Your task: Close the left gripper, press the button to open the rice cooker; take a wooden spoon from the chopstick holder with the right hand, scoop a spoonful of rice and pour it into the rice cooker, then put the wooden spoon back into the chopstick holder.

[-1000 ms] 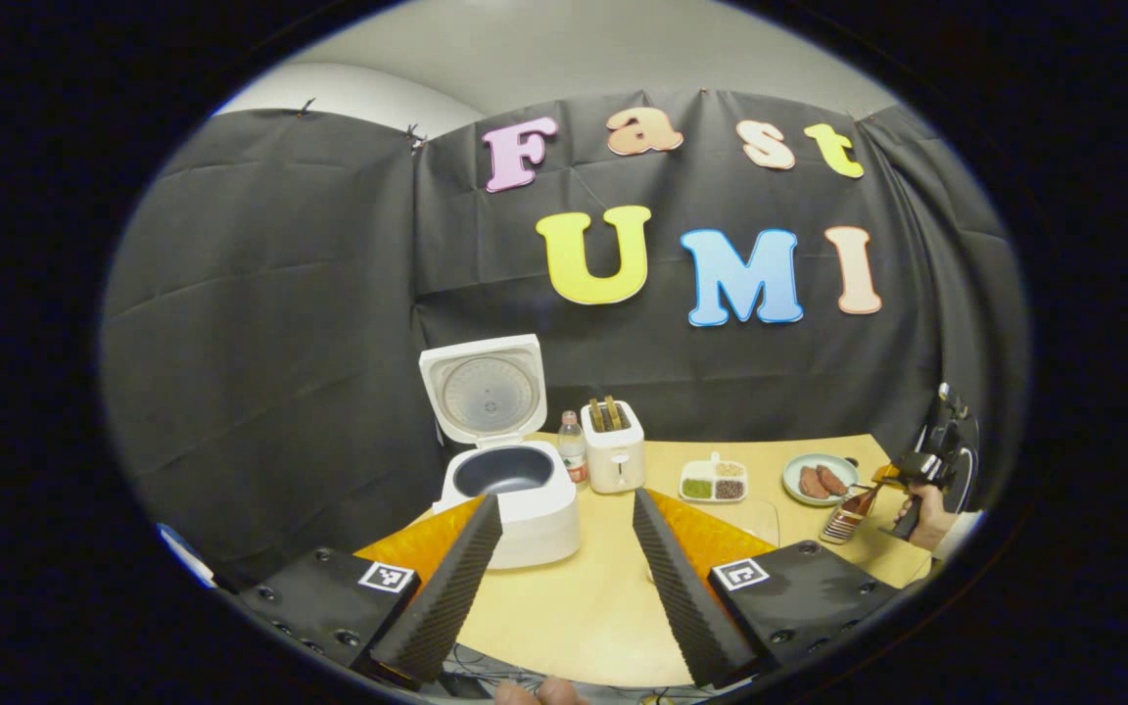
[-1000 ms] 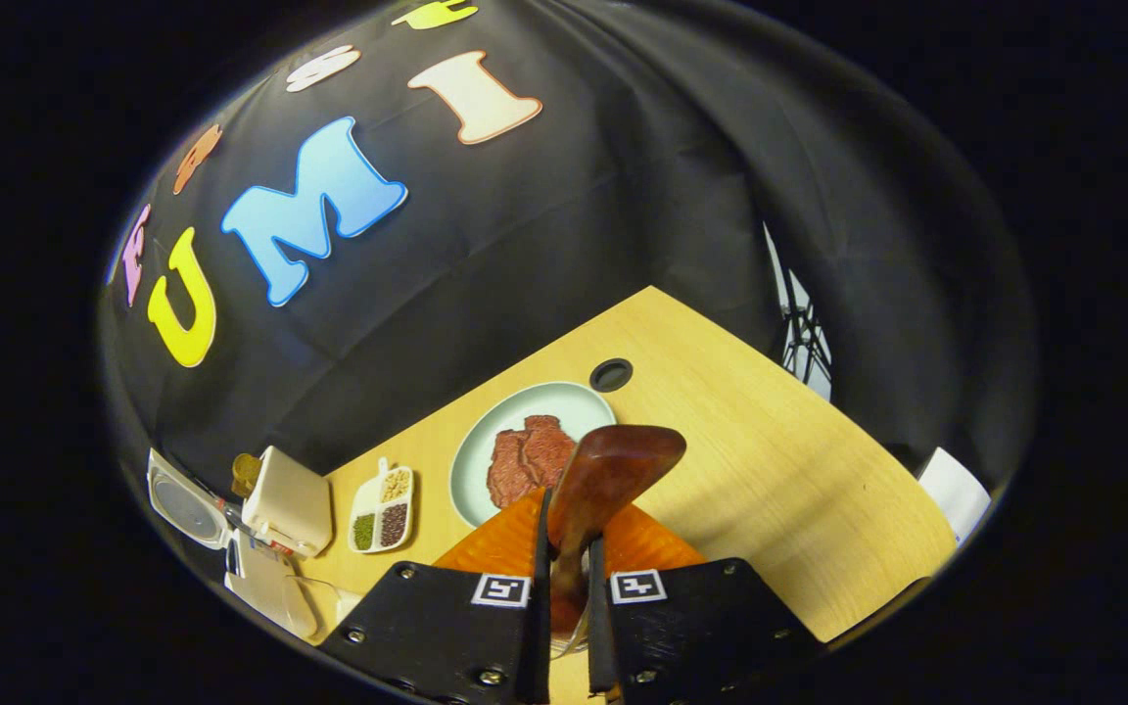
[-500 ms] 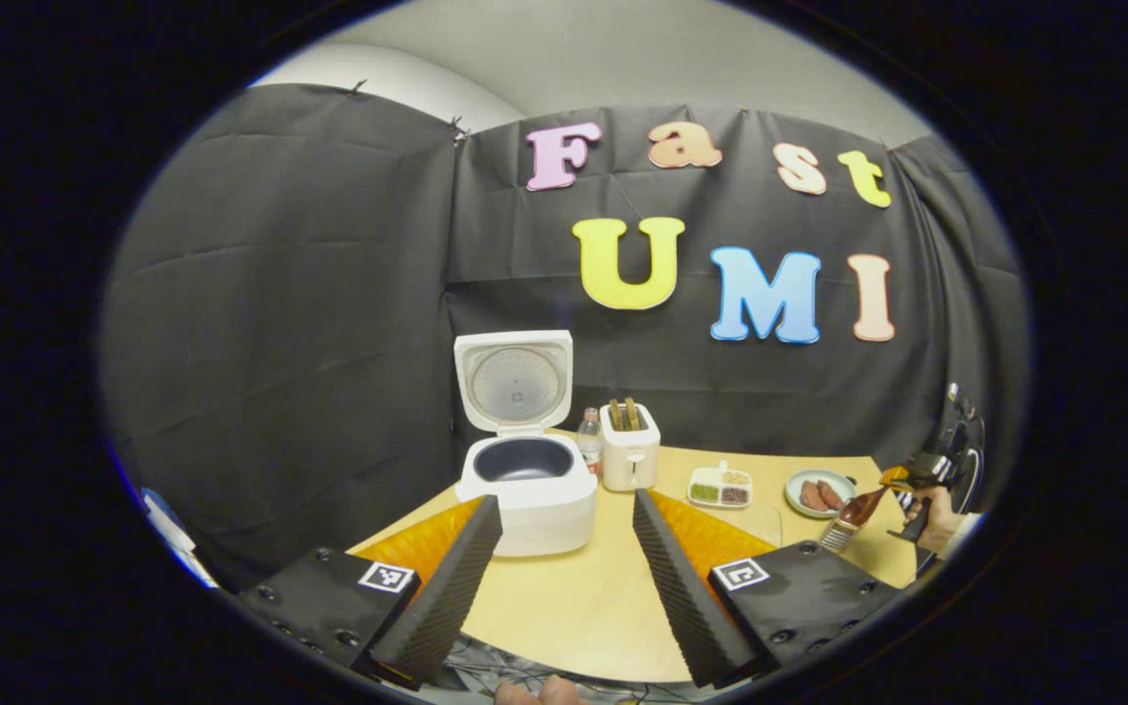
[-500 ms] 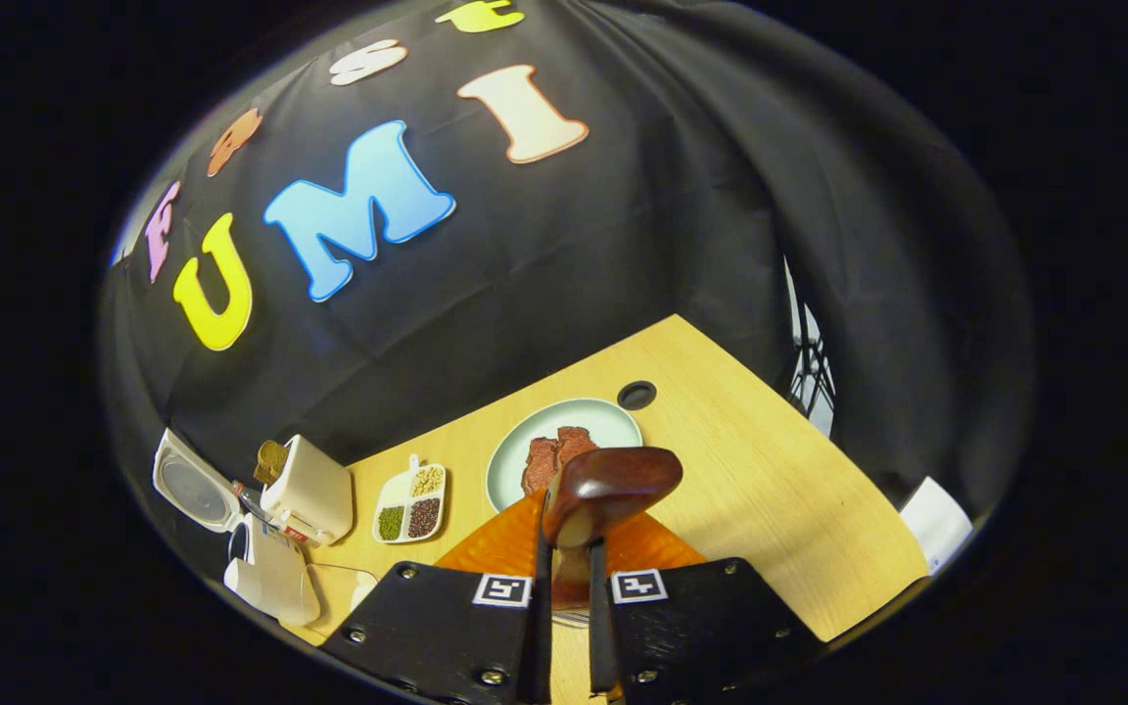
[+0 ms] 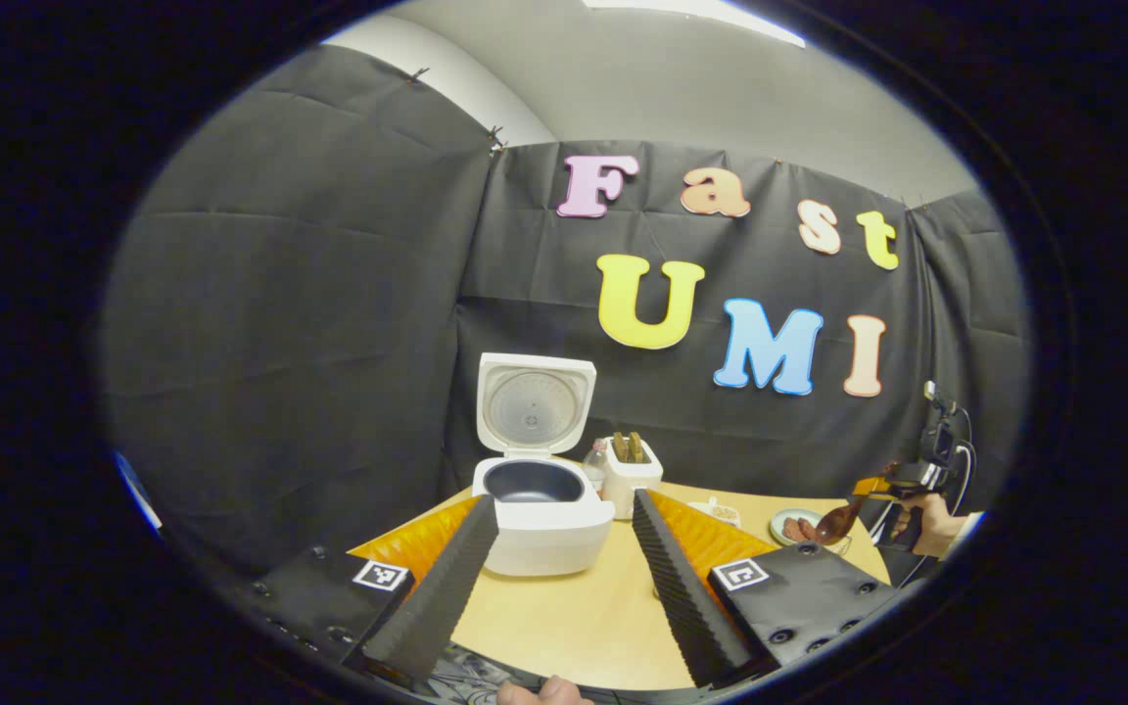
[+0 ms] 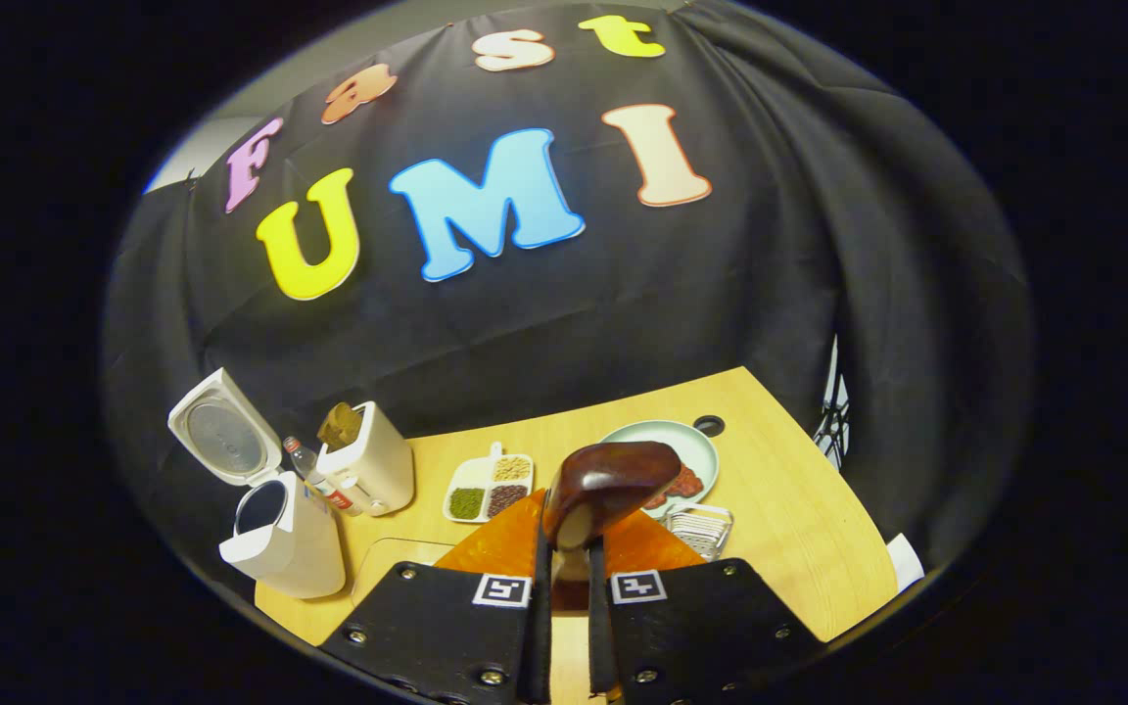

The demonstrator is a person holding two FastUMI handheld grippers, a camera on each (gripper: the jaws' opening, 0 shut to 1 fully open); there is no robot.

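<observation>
Lifted clear of the holder, the wooden spoon (image 6: pixel 608 482) sits clamped in the right gripper (image 6: pixel 564 578) for scooping; left gripper (image 5: pixel 564 578) gapes idle beside the open rice cooker (image 5: pixel 542 509).

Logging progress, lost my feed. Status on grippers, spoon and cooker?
Left gripper open, idle before rice cooker, lid up. Right gripper shut on wooden spoon, lifted above table. Nothing blocking the way to the cooker.

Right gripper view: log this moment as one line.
right gripper: shut on dark wooden spoon | white rice cooker: lid open | left gripper: open, holding nothing
</observation>
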